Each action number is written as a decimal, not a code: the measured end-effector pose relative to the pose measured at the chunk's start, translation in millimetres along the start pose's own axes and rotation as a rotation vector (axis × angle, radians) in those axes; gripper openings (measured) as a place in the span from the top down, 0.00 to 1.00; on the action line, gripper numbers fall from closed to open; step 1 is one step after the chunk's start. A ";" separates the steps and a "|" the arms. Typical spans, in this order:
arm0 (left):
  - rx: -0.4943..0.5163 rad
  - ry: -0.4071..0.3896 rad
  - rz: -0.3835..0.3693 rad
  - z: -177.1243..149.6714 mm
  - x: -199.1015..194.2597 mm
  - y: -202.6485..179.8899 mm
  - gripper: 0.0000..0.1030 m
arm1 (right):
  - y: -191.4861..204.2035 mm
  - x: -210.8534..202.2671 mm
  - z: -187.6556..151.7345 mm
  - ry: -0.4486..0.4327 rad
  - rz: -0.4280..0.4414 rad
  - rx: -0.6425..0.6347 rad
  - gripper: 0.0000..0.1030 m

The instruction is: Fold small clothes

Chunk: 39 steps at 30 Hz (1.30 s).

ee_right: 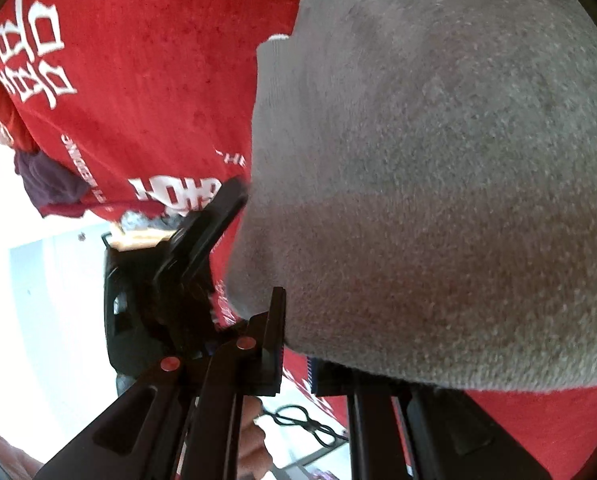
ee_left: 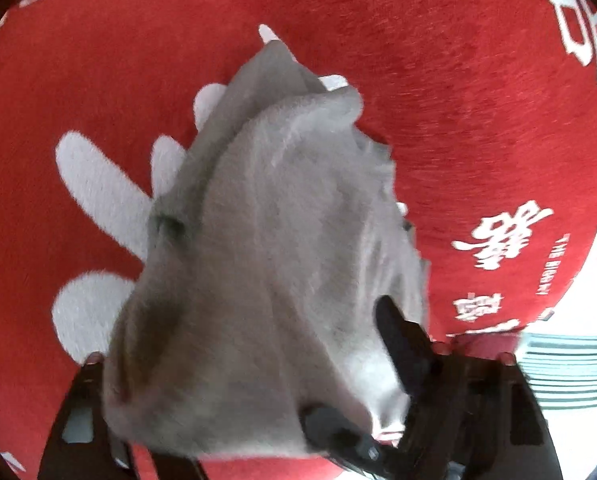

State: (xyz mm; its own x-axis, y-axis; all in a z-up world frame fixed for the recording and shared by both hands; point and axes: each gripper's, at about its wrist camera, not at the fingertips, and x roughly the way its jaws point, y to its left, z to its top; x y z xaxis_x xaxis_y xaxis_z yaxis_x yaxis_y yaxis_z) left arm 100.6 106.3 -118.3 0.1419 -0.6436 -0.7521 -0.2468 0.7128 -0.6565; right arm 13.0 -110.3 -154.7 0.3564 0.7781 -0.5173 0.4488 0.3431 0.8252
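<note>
One garment: a small grey garment [ee_left: 278, 240] of fleecy knit is held up off a red blanket [ee_left: 458, 80] printed with white characters, and hangs in loose folds.
Right gripper [ee_right: 298, 340]: its jaws are pressed together, and a lower edge of the grey cloth is pinched between them; the rest is draped over and beyond the fingers.
Left gripper [ee_left: 300, 356]: its jaws are spread wide with the hanging cloth between them. One finger is at the cloth's edge and the other stands clear of it, so no pinch is judged to be made.
Weight: the piece is judged light, since it is carried by a single pinch without being stretched taut.
Stiffness: none is expected. The cloth is soft and limp, and any part left unheld will sag and bunch.
Surface: the nap is fuzzy, not slick, so little slipping between the pads is expected, though a thin edge could be pulled out by a sharp tug.
Fragility: nothing breakable is seen, so a firm grip can be used.
Where to hold: a free hem or corner well apart from the right pinch is suggested, so that the cloth can be spread flat on the blanket before it is folded.
</note>
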 end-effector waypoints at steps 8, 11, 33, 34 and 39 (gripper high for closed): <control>0.129 -0.061 0.202 -2.2 3.8 -11.5 0.79 | 7.2 -2.0 -5.7 0.116 -0.169 -0.084 0.87; 0.321 -0.092 0.317 -12.5 3.6 -31.3 0.79 | 8.6 -17.7 -8.1 0.156 -0.294 -0.128 0.83; 0.967 -0.200 0.526 -69.0 8.6 -67.7 0.82 | 170.1 148.1 129.7 0.619 -0.823 -0.619 0.23; 0.989 -0.204 0.528 -71.0 8.1 -67.6 0.82 | 171.9 159.3 126.7 0.648 -0.847 -0.637 0.22; 1.043 -0.215 0.523 -77.5 4.7 -69.0 0.82 | 162.7 200.1 111.9 0.764 -0.987 -0.676 0.22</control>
State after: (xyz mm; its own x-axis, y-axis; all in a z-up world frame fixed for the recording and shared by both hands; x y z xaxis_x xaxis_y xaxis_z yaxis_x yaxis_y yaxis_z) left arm 44.0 32.4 -72.0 0.4385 -0.2175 -0.8720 0.5637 0.8223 0.0784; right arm 249.0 42.3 -149.4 -0.4890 0.0889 -0.8678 -0.3008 0.9166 0.2634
